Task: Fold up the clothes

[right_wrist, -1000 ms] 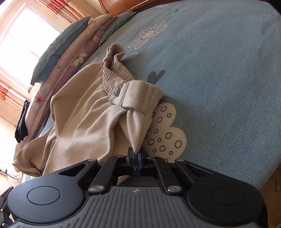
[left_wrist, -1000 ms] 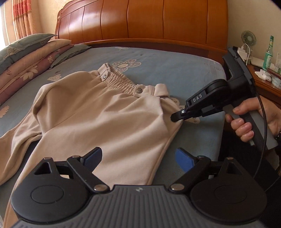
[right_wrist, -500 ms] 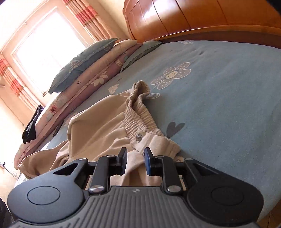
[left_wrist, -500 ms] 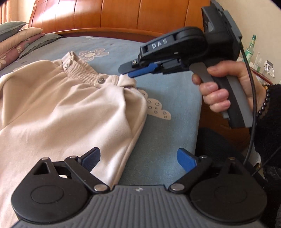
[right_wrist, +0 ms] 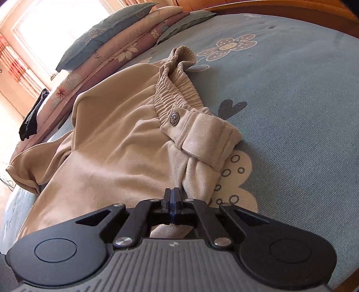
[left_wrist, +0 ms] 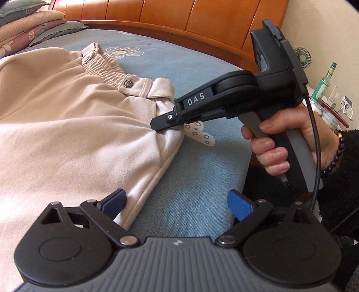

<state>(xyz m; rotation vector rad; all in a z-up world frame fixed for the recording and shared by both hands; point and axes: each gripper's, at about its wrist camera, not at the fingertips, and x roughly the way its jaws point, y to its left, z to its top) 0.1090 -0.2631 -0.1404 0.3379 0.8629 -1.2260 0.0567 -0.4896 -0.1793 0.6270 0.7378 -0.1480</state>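
Beige trousers lie spread on the blue flowered bed sheet, their elastic waistband toward the headboard. My right gripper, held by a hand, is shut on the trousers' side edge just below the buttoned waistband tab; the cloth puckers around its tips. The right wrist view shows those jaws pressed together with beige cloth under them. My left gripper is open lower down. Its left blue pad hovers over the trousers' side seam and its right pad over bare sheet.
A wooden headboard runs along the back. Stacked pillows lie at the far left by a bright window. To the right stands a bedside table with a green bottle and a small fan. A dark garment hangs off the bed's far side.
The right gripper let go of the trousers' corner, lifted with its jaws apart, then came back down and shut on the side edge. The left gripper sank closer to the cloth, still open.
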